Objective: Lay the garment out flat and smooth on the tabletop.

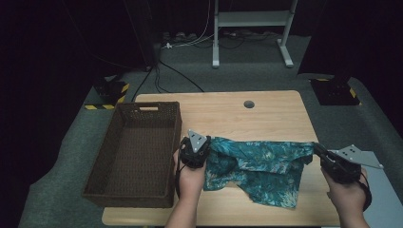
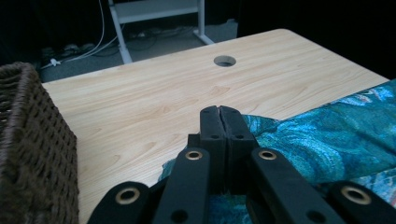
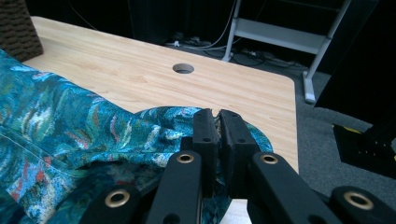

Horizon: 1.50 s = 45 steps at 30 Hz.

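Note:
A teal patterned cloth lies stretched across the near half of the wooden table, its top edge pulled taut between both grippers. My left gripper is shut on the cloth's left corner, next to the basket. In the left gripper view the jaws are pressed together with the cloth spreading off to the right. My right gripper is shut on the cloth's right corner at the table's right edge. The right gripper view has the cloth bunched around the closed jaws.
A dark brown woven basket with nothing in it stands at the table's left side, right beside my left gripper. A round cable hole sits at the table's far middle. A white desk frame and cables lie on the floor beyond.

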Motion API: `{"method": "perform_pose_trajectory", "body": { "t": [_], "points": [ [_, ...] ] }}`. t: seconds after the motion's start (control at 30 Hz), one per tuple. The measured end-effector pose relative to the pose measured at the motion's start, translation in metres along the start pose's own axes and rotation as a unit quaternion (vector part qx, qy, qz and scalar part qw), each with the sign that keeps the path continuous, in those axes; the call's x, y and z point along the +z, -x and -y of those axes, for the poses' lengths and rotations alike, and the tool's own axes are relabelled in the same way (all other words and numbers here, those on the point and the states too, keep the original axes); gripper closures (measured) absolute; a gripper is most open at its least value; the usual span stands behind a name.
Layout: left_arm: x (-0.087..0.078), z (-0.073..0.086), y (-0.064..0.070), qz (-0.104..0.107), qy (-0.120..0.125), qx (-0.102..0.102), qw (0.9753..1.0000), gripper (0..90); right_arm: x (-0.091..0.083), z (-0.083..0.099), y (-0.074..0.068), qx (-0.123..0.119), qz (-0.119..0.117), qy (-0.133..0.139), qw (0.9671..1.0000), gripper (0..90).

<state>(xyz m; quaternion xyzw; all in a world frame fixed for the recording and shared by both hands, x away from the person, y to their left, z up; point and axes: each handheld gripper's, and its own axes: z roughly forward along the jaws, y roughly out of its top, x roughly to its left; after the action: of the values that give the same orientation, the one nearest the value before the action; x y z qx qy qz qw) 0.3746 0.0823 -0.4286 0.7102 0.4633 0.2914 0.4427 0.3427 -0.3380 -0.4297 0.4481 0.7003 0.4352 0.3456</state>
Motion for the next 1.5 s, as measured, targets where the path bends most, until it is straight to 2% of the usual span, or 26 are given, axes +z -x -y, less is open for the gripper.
{"method": "perform_pose_trajectory", "body": {
  "t": [0.13,0.33,0.53,0.67,0.8,1.0,1.1,1.27,1.43,1.5],
  "points": [
    [0.019,0.015,0.0,0.004,-0.03,-0.007,0.9995,88.7,0.018,0.008,0.002,0.001,-0.002,-0.023,0.9997,86.1],
    [0.041,0.048,0.001,0.012,-0.077,-0.022,0.9967,88.6,0.039,0.038,-0.004,0.006,-0.016,-0.072,0.9973,86.1],
    [0.049,0.074,0.006,0.019,-0.115,-0.017,0.993,88.4,0.049,0.067,-0.012,0.009,-0.029,-0.114,0.993,86.0],
    [0.052,0.086,0.008,0.022,-0.132,-0.015,0.9909,88.3,0.054,0.082,-0.019,0.006,-0.038,-0.137,0.9898,85.9],
    [0.052,0.094,0.01,0.022,-0.134,-0.01,0.9908,88.1,0.056,0.09,-0.024,0.003,-0.041,-0.147,0.9884,85.8],
    [0.051,0.095,0.009,0.021,-0.133,-0.005,0.9908,88.0,0.056,0.09,-0.024,0.0,-0.042,-0.15,0.9877,85.7],
    [0.049,0.096,0.012,0.015,-0.133,0.005,0.991,88.0,0.056,0.091,-0.024,0.001,-0.042,-0.15,0.9877,85.7],
    [0.034,0.103,0.018,0.018,-0.136,0.016,0.9904,87.9,0.048,0.093,-0.023,-0.005,-0.042,-0.153,0.9873,85.6],
    [0.013,0.113,0.022,0.013,-0.135,0.033,0.9903,87.6,0.03,0.1,-0.019,-0.012,-0.04,-0.159,0.9864,85.5],
    [0.01,0.115,0.019,0.013,-0.133,0.027,0.9906,87.2,0.025,0.103,-0.016,-0.013,-0.038,-0.159,0.9864,85.5]
  ]
}}
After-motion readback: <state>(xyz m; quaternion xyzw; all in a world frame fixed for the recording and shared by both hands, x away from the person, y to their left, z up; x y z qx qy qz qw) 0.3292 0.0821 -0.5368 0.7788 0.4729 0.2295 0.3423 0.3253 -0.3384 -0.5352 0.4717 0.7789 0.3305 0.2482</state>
